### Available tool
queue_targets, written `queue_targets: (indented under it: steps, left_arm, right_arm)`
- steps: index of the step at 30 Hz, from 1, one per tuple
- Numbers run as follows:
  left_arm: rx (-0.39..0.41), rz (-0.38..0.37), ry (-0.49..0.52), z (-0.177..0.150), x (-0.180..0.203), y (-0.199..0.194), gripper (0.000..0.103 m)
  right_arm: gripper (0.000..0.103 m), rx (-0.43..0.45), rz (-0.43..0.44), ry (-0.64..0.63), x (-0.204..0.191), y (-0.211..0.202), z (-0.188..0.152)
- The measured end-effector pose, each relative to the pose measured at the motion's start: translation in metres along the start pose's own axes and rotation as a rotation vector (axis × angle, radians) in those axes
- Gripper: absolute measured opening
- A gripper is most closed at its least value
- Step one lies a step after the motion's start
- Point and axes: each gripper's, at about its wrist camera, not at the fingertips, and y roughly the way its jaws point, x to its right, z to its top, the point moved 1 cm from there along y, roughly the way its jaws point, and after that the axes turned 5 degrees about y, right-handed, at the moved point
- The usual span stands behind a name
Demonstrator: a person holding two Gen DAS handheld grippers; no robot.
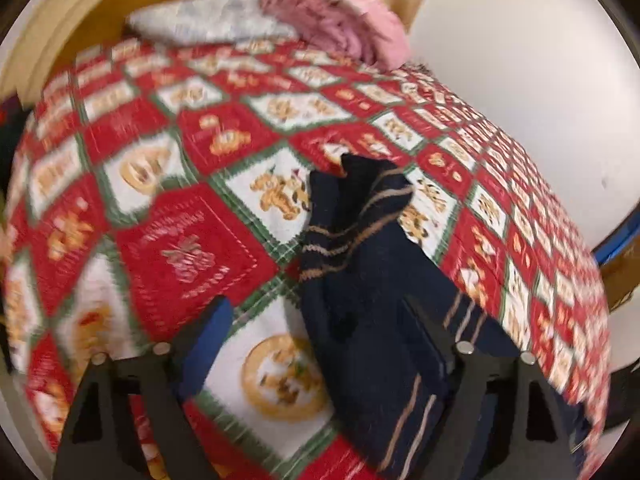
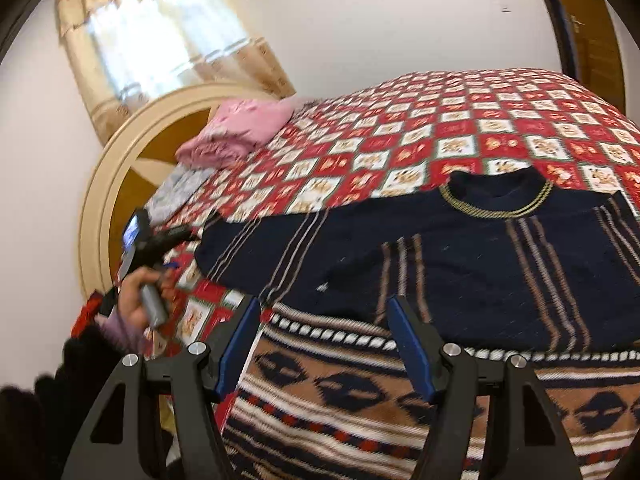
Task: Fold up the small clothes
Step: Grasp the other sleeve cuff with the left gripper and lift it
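Sweater is lying spread on the bed; I'm holding both tongs open, empty — its sleeve risks bunching.

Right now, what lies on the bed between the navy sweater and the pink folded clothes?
Only bare quilt: in the right wrist view, nothing sits between the navy sweater and the pink folded clothes.

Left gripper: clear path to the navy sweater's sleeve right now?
Probably yes. The left gripper is open, with the navy sweater sleeve lying loose on the quilt just ahead of its fingers. Nothing lies over it; the pink clothes sit far off.
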Motion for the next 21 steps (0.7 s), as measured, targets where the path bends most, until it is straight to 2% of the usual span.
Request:
queue_targets:
  steps: [2, 4, 6, 8, 9, 10, 12, 17, 19, 21]
  left_arm:
    - [-0.041, -0.038, -0.026, 0.001, 0.001, 0.017, 0.085]
    - [-0.015, -0.025, -0.017, 0.002, 0.007, 0.019, 0.085]
    - [-0.012, -0.048, 0.001, 0.003, 0.014, 0.023, 0.079]
    - [-0.016, -0.101, -0.007, 0.001, 0.015, 0.024, 0.047]
    - [-0.019, -0.124, -0.019, 0.002, 0.014, 0.026, 0.038]
    - [-0.027, -0.163, -0.039, 0.001, 0.011, 0.029, 0.021]
    - [-0.020, -0.223, -0.072, -0.001, 0.005, 0.031, 0.018]
    - [0.008, -0.219, -0.066, 0.001, 0.007, 0.018, 0.014]
    - [0.056, -0.210, -0.019, 0.003, 0.021, 0.001, 0.014]
    - [0.114, -0.208, 0.085, 0.004, 0.052, -0.025, 0.014]
  right_arm:
    - [0.067, -0.014, -0.004, -0.002, -0.002, 0.003, -0.004]
    - [0.067, -0.016, -0.011, 0.004, 0.000, 0.004, -0.004]
    - [0.067, -0.014, -0.019, 0.015, 0.002, 0.004, -0.004]
    - [0.067, -0.016, -0.019, 0.033, 0.004, 0.005, -0.003]
    - [0.067, -0.020, -0.017, 0.042, 0.006, 0.005, -0.002]
    - [0.067, -0.023, -0.013, 0.053, 0.007, 0.006, -0.002]
    - [0.067, -0.028, -0.009, 0.065, 0.007, 0.005, -0.003]
    - [0.067, 0.001, -0.019, 0.100, 0.017, -0.006, -0.005]
    - [0.067, 0.023, -0.032, 0.129, 0.025, -0.014, -0.003]
    - [0.067, 0.056, -0.053, 0.168, 0.037, -0.025, -0.002]
